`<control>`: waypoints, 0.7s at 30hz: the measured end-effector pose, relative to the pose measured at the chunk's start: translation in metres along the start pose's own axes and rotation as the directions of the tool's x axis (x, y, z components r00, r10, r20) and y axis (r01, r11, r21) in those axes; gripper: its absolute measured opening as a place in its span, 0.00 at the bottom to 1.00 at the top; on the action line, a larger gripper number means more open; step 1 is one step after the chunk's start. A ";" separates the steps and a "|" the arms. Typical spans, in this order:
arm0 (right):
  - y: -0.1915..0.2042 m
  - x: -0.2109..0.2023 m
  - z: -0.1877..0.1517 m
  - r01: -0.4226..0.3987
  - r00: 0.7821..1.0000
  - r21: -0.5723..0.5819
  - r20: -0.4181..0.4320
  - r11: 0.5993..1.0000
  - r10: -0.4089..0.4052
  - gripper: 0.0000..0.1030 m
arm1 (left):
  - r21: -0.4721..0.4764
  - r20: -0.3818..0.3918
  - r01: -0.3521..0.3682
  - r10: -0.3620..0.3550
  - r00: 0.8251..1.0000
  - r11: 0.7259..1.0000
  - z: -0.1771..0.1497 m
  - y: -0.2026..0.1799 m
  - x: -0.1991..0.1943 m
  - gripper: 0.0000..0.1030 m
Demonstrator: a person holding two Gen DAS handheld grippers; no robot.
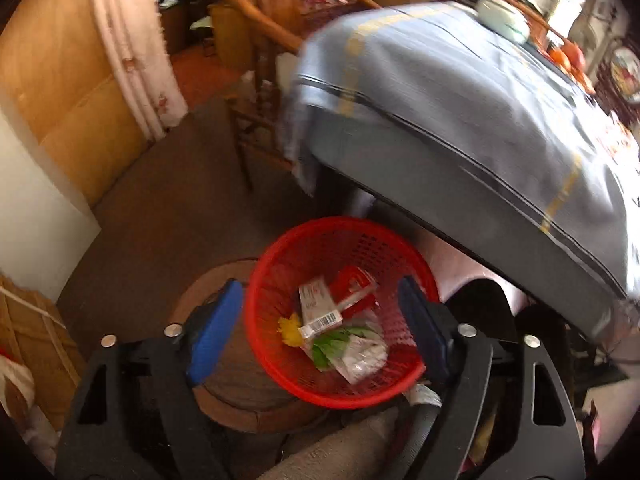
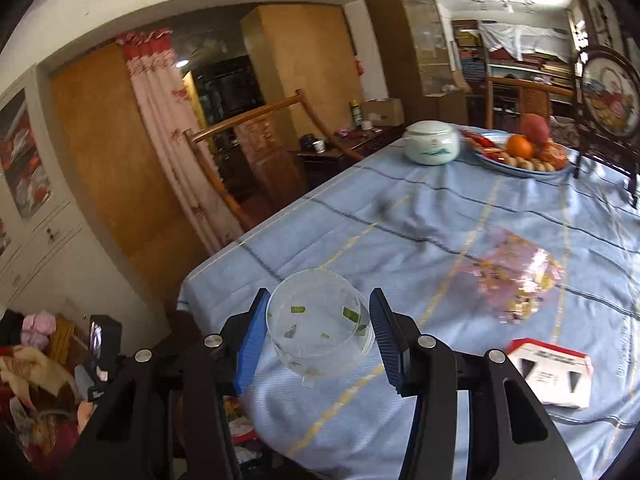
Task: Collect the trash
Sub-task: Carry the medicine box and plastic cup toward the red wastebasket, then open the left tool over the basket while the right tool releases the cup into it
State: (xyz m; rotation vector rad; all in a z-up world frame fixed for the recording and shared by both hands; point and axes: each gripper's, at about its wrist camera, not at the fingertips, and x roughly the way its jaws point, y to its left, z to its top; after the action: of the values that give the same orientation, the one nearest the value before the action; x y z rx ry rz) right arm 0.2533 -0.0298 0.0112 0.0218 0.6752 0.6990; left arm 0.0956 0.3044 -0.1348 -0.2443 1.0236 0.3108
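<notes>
**Drop done at left, tub lifted at right**

Left wrist view: left hand-held gripper [image 1: 320, 328] poised above red basket [image 1: 280, 280] on the floor beside the counter [image 1: 460, 92]; jaws wide, nothing between them. Boxes and wrappers [image 1: 340, 320] already inside. Judged: release step over.

Right wrist view: right hand-held gripper [image 2: 318, 336] half open around clear tub [image 2: 320, 328] over the counter's near-left corner; pad contact unclear. Pink wrapper [image 2: 516, 276] and white box [image 2: 552, 376] left near the right edge. Next: carry to basket, release.
</notes>
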 end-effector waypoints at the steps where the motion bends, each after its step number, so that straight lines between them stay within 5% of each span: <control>1: 0.012 0.005 -0.002 -0.022 1.000 -0.014 -0.011 1.000 0.022 0.49 | -0.008 0.013 -0.015 0.015 1.000 1.000 0.000 0.005 -0.002 0.77; 11: 0.111 0.065 -0.032 -0.207 0.966 -0.102 -0.180 0.973 0.187 0.49 | -0.097 0.187 -0.168 0.184 0.965 0.981 0.012 0.041 -0.042 0.89; 18: 0.151 0.118 -0.058 -0.234 0.938 -0.162 -0.299 0.959 0.178 0.49 | -0.143 0.180 -0.149 0.173 0.968 0.979 0.013 0.063 -0.037 0.90; 21: 0.157 0.128 -0.065 -0.206 0.940 -0.192 -0.310 0.959 0.140 0.64 | -0.150 0.166 -0.155 0.179 0.970 0.976 0.012 0.069 -0.032 0.90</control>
State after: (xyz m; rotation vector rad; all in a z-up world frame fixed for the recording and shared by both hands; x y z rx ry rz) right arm 0.1958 0.1555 -0.0761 -0.2363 0.8838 0.9575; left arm 0.0646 0.3686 -0.1044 -0.2485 0.8473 0.5480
